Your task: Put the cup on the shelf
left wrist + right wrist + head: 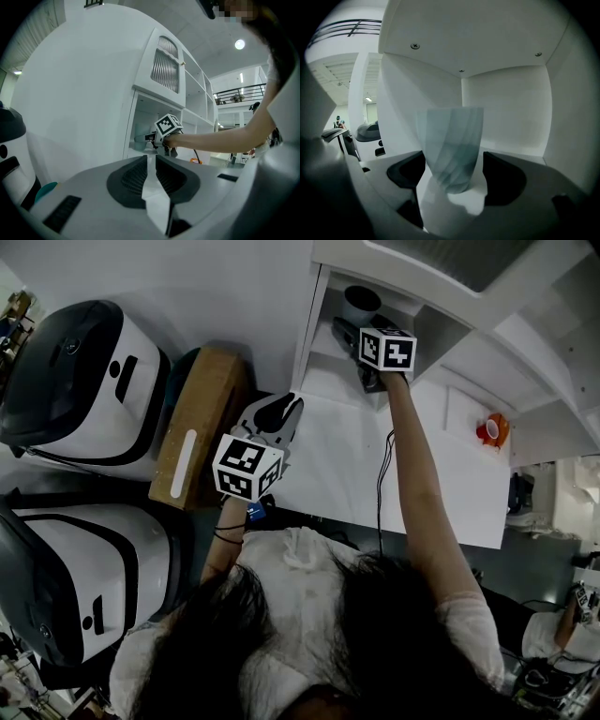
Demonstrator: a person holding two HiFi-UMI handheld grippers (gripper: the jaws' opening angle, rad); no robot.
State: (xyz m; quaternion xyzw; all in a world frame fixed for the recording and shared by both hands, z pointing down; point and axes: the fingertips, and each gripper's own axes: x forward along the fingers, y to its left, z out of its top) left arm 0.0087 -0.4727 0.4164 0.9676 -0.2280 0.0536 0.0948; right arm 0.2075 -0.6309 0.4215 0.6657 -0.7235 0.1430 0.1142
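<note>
Right gripper: jaws set against both sides of the cup and holding it upright. The cup is pale blue-grey and translucent, with a spiral-ribbed wall that tapers to a narrow foot. It stands inside the shelf compartment with its foot down at the compartment floor; actual bearing on the floor cannot be confirmed. The compartment is smooth white board, and screw heads show in its ceiling panel. Nothing else stands around the cup there.

Left gripper: jaws drawn together to a narrow slit, with nothing between them. It is held low over the counter, well apart from the shelf. Its pads are dark and ridged, set in grey moulded bodies.

Surroundings: a black cable trails from the right gripper across the matt white counter. A small orange cup sits at the far right of the counter. A brown board-like block lies just left of the counter. Beside it are two rounded white-and-black appliances.

Room: a slatted panel sits above the compartment, and a round ceiling light and a railed gallery lie beyond.
</note>
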